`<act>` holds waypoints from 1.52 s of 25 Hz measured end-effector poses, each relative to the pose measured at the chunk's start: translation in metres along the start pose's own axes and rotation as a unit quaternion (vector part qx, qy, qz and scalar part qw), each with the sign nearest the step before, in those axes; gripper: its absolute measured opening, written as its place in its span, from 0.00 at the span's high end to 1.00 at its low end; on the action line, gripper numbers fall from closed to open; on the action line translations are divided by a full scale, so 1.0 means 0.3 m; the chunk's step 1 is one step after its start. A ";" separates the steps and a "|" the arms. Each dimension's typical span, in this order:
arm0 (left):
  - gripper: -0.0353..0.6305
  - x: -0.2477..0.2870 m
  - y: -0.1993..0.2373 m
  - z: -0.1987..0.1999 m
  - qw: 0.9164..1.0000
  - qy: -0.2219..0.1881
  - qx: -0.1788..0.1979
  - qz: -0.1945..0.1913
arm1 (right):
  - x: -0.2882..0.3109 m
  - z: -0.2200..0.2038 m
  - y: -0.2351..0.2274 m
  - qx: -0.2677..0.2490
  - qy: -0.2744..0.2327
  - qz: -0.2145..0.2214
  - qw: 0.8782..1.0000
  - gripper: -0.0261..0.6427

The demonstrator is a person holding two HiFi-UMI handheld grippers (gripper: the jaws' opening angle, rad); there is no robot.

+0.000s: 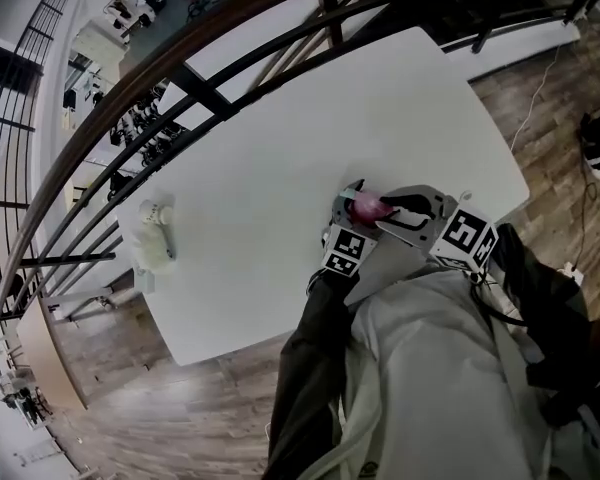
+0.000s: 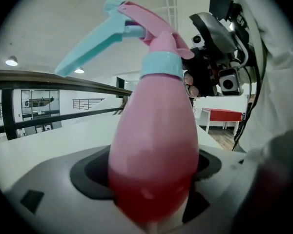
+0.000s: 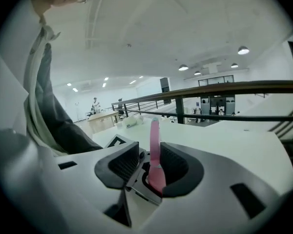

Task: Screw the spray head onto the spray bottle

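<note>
A pink spray bottle [image 2: 154,145] with a teal collar [image 2: 161,65] stands up between the jaws of my left gripper [image 2: 154,184], which is shut on its wide body. On top sits the pink spray head [image 2: 158,33] with its teal trigger [image 2: 95,45] pointing left. My right gripper [image 3: 151,167] is shut on the spray head [image 3: 155,145], seen there edge-on as a thin pink strip. In the head view both grippers meet at the bottle [image 1: 365,206] near the table's front edge, the left gripper [image 1: 342,218] on its left and the right gripper [image 1: 400,213] on its right.
The white table [image 1: 280,138] runs away from me, with a white object [image 1: 155,233] lying near its left edge. A dark curved railing [image 1: 230,28] borders the far side. Wooden floor [image 1: 550,118] lies to the right. My jacket sleeve [image 1: 315,368] crosses the table's front edge.
</note>
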State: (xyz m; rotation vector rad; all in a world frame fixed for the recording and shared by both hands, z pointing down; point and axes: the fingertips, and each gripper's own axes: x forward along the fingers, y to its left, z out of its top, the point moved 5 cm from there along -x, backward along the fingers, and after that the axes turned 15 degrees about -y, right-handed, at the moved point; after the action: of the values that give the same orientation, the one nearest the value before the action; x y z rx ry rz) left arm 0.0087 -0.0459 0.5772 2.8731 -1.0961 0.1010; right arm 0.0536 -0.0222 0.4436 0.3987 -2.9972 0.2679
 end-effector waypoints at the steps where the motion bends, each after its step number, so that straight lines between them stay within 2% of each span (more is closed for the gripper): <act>1: 0.28 -0.001 0.000 -0.001 1.000 0.000 -0.001 0.000 | -0.005 0.000 0.000 0.015 0.001 -0.011 1.000 0.77; 6: 0.28 0.000 0.009 -0.007 1.000 -0.003 -0.013 -0.001 | -0.005 -0.006 0.000 0.015 0.014 -0.045 0.999 0.77; 10: 0.28 -0.006 0.018 -0.002 0.999 -0.016 -0.027 0.006 | 0.022 -0.005 0.018 0.095 -0.014 -0.078 0.992 0.77; 12: 0.28 -0.007 0.015 0.000 0.999 -0.017 -0.027 0.002 | 0.017 -0.005 0.023 0.099 -0.022 -0.070 0.992 0.77; 13: 0.28 -0.005 0.009 -0.001 0.999 -0.016 -0.026 -0.008 | 0.006 -0.006 0.020 0.070 -0.020 -0.051 0.996 0.77; 15: 0.28 -0.007 -0.010 -0.006 0.998 -0.010 -0.023 -0.050 | -0.024 -0.002 0.012 -0.034 -0.014 0.011 0.999 0.77; 16: 0.28 -0.011 -0.023 -0.010 0.997 -0.008 -0.020 -0.080 | -0.033 -0.003 0.008 -0.080 -0.007 0.044 0.996 0.77; 18: 0.28 -0.015 -0.049 -0.014 0.991 -0.007 -0.015 -0.133 | -0.024 -0.033 0.006 -0.127 0.025 0.100 0.987 0.68; 20: 0.28 -0.014 -0.067 -0.012 0.987 -0.006 -0.016 -0.159 | 0.014 -0.072 0.021 -0.163 0.062 0.135 0.975 0.66; 21: 0.28 -0.014 -0.072 -0.010 0.987 -0.006 -0.017 -0.161 | 0.037 -0.081 0.027 -0.188 0.063 0.135 0.971 0.65; 23: 0.28 -0.011 -0.072 -0.001 0.988 -0.008 -0.024 -0.153 | 0.074 -0.075 0.027 -0.220 0.042 0.100 0.969 0.66; 25: 0.28 -0.007 -0.057 0.007 0.991 -0.012 -0.031 -0.126 | 0.085 -0.060 0.023 -0.220 0.015 0.043 0.974 0.71; 27: 0.28 -0.007 -0.034 0.004 0.996 -0.013 -0.028 -0.081 | 0.082 -0.068 0.017 -0.194 -0.014 -0.026 0.980 0.76; 29: 0.28 -0.006 -0.012 -0.001 0.999 -0.013 -0.025 -0.032 | 0.082 -0.084 0.002 -0.146 -0.044 -0.101 0.983 0.78; 31: 0.28 0.000 0.005 0.001 0.999 -0.016 -0.027 0.015 | 0.089 -0.085 -0.011 -0.098 -0.054 -0.170 0.979 0.79; 33: 0.28 0.003 0.016 0.004 0.998 -0.018 -0.030 0.050 | 0.106 -0.086 -0.008 -0.083 -0.059 -0.212 0.972 0.79; 34: 0.28 0.001 0.020 0.004 0.998 -0.019 -0.033 0.058 | 0.116 -0.086 0.000 -0.095 -0.059 -0.215 0.970 0.79; 36: 0.28 -0.002 0.022 0.005 0.998 -0.021 -0.040 0.043 | 0.126 -0.082 0.018 -0.158 -0.059 -0.183 0.969 0.79; 38: 0.28 -0.005 0.006 0.009 0.999 -0.017 -0.035 -0.017 | 0.105 -0.069 0.027 -0.219 -0.071 -0.106 0.967 0.78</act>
State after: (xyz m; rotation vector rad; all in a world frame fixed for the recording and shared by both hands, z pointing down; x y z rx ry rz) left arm 0.0065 -0.0466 0.5745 2.8408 -1.0336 0.0120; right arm 0.0228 -0.0186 0.4667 0.7030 -2.9890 -0.4512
